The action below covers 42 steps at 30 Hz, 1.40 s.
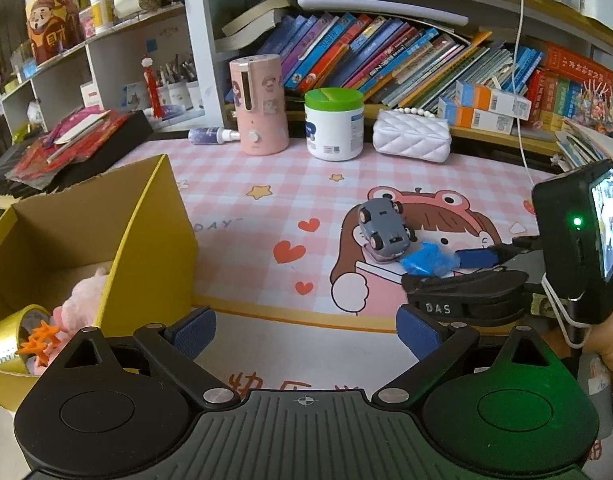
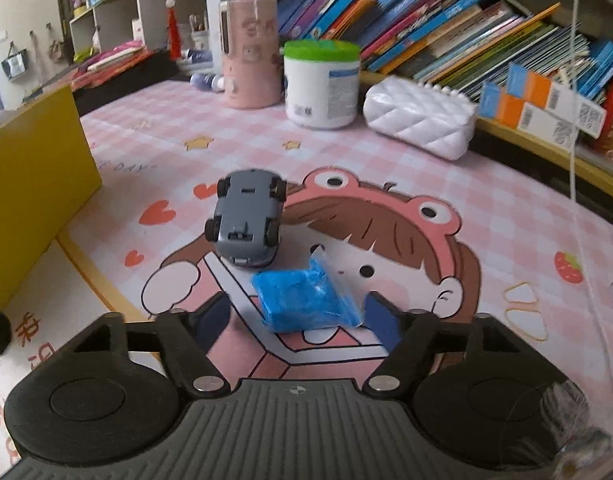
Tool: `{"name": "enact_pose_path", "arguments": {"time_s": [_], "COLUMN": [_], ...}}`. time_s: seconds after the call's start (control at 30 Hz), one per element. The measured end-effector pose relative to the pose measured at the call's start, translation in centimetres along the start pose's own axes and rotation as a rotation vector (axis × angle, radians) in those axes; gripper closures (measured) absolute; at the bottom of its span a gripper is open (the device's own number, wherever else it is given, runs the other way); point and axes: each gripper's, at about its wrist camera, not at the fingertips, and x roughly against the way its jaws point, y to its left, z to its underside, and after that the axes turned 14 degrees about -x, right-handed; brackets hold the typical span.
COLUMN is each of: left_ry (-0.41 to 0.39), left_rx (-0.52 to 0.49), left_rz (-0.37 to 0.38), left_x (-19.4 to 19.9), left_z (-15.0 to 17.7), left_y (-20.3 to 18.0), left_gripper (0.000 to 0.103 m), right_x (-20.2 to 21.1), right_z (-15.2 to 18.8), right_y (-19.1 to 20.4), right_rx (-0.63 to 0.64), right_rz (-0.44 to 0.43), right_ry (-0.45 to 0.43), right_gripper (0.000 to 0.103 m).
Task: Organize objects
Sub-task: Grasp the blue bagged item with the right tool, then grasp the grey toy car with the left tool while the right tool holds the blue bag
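A grey toy car [image 2: 246, 220] lies wheels-up on the pink checked mat [image 2: 154, 132], its nose resting on the mat. Just in front of it lies a blue plastic packet [image 2: 306, 296]. My right gripper [image 2: 298, 320] is down at the mat with the packet between its blue fingers. The right pad meets the packet's edge and the left pad stands off it. From the left wrist view, the car [image 1: 384, 230], the packet [image 1: 424, 262] and the right gripper [image 1: 446, 272] sit at the right. My left gripper [image 1: 306, 334] hangs open and empty beside the yellow cardboard box [image 1: 146, 220].
The box holds a pink plush [image 1: 86, 296], a gold tape roll [image 1: 10, 332] and an orange star piece [image 1: 40, 342]. At the mat's back stand a pink dispenser [image 1: 260, 106], a green-lidded white jar [image 1: 334, 124] and a white quilted purse [image 1: 412, 136], below shelves of books. A white cable [image 1: 520, 92] hangs at the right.
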Motion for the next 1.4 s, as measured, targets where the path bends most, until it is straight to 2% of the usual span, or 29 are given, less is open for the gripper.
{"name": "enact_pose_path", "arguments": {"time_s": [0.13,0.2,0.53,0.83,1.03,1.27,1.4], "left_ry": [0.001,-0.006,-0.032,-0.027,-0.036,-0.056,-0.073], "left_rx": [0.005,-0.003,-0.002,-0.004,-0.045,-0.064,-0.042], "left_rz": [-0.001,0.001,0.050,0.092,0.076,0.024,0.019], "left_x": [-0.2,-0.3,-2.4,-7.5,-10.1,-10.9,-11.3], "left_z": [-0.2,-0.3,-2.2,-4.7,-6.0,-6.1,-6.1], "left_y": [0.0,-0.2,-1.6,-3.8,-5.3,-6.2,-6.3], "left_gripper": [0.005,0.005,0.005,0.005,0.005,0.006,0.009], "right_x": [0.0,0.2,6.2,10.9,11.9,12.5,12.5], "right_z": [0.0,0.1,0.9,2.9,3.5,4.1,4.4], "right_y": [-0.1,-0.4,-2.4,-4.0,-4.9,-5.5,-5.3], "right_rx": [0.002,-0.019,-0.157,-0.242,-0.261,-0.284,-0.267], "right_rz": [-0.003,0.007,0.061,0.091,0.113,0.124,0.129], "right_ry": [-0.010,-0.015,-0.067,-0.066,-0.066,-0.051,-0.048], "right_gripper": [0.062,0.064,0.065,0.065,0.065,0.065,0.065]}}
